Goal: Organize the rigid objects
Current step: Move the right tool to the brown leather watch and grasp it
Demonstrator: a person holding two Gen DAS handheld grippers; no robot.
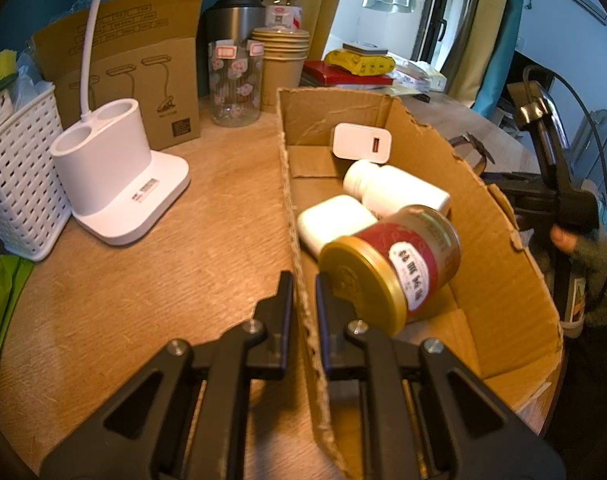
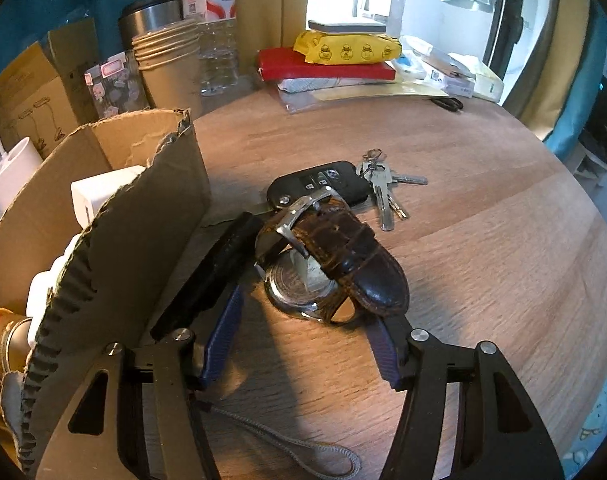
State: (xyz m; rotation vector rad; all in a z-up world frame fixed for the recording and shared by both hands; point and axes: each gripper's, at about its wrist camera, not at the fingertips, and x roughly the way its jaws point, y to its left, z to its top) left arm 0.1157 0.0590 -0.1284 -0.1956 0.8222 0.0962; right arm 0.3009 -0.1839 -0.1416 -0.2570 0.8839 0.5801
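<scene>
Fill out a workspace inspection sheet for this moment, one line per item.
Surface: wooden table, well lit.
Job's things: cardboard box holds charger, white bottle, red jar; watch, car key outside.
Clutter: paper cups, lamp base, white basket.
Grippers: left gripper shut on box wall; right gripper open around watch.
Cables: grey lanyard.
Surroundings: curtains, window.
</scene>
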